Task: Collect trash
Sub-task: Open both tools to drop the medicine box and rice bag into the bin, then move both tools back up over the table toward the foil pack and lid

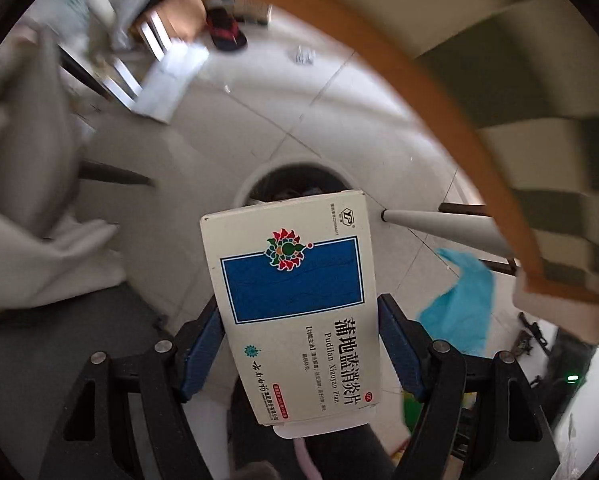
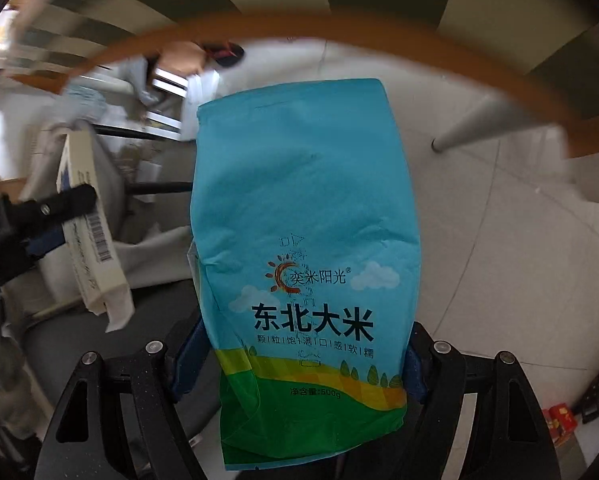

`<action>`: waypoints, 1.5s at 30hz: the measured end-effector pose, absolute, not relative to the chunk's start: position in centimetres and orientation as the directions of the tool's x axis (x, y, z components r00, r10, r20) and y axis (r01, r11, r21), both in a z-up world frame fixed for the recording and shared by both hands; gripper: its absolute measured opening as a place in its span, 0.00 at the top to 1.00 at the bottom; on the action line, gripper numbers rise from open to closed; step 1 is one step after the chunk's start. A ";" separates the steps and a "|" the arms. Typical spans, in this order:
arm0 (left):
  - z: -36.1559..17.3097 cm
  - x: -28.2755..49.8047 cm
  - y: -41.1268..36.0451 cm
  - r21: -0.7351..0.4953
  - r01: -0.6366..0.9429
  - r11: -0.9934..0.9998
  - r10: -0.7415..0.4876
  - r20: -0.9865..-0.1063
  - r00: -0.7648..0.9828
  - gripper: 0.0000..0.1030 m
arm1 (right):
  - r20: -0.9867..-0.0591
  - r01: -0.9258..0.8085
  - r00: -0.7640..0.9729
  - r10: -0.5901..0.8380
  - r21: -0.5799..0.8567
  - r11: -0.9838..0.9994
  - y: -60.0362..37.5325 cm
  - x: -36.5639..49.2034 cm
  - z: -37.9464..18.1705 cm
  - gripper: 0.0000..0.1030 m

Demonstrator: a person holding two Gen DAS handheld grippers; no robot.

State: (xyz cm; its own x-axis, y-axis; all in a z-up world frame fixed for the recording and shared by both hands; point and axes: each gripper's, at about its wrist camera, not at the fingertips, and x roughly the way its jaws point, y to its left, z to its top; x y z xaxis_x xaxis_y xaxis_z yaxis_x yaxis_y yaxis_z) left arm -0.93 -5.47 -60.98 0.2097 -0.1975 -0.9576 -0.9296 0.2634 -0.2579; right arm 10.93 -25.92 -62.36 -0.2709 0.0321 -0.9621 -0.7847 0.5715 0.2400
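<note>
Left gripper [image 1: 299,344] was clamped on a flat cream cardboard medicine box with a blue panel [image 1: 295,296], blue pads pressing its two long edges near the lower end. The box's long axis ran straight out along the fingers, far end over the round white bin [image 1: 255,184] on the tiled floor [image 1: 339,128], just beside the table leg [image 1: 439,224]. Box looked light and stiff; the edge grip suits it, though hard squeezing would probably crush it. Right gripper [image 2: 299,360] was clamped on a turquoise plastic rice bag with green bottom print [image 2: 307,220], pads on both sides of the lower part. The bag's long axis also ran along the fingers, top end pointing away toward the orange table edge [image 2: 339,28]. It looked soft, crinkly, likely empty and slippery, so a low, firm pinch seemed right. The bin was not visible in the right view.
</note>
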 end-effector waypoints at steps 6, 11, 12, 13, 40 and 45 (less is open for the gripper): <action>-71.6 1.2 -3.3 -0.305 -0.914 0.269 -0.256 -0.937 0.237 0.21 | -0.963 -0.790 -0.269 0.025 0.236 0.566 -23.5 12.5 -76.3 0.22; -74.7 1.1 -3.0 -0.263 -0.920 0.291 -0.234 -0.952 0.198 0.00 | -0.958 -0.810 -0.286 0.031 0.259 0.526 -21.8 13.5 -82.2 0.10; -74.8 0.8 -3.2 -0.247 -0.924 0.291 -0.222 -0.957 0.186 0.00 | -0.962 -0.820 -0.269 0.042 0.252 0.514 -21.7 13.5 -82.5 0.06; -74.8 0.6 -3.4 -0.228 -0.928 0.294 -0.205 -0.963 0.172 0.00 | -0.963 -0.824 -0.263 0.053 0.253 0.507 -21.2 13.5 -82.7 0.00; -62.3 -2.3 -10.4 -0.034 -0.939 0.342 -0.008 -0.999 0.033 0.00 | -0.998 -0.850 -0.044 0.050 0.064 0.523 -22.5 13.4 -66.0 0.00; -56.4 -2.7 -11.9 -0.038 -0.936 0.351 -0.018 -0.999 0.034 0.00 | -0.997 -0.852 -0.049 0.053 0.070 0.519 -23.4 12.9 -59.9 0.00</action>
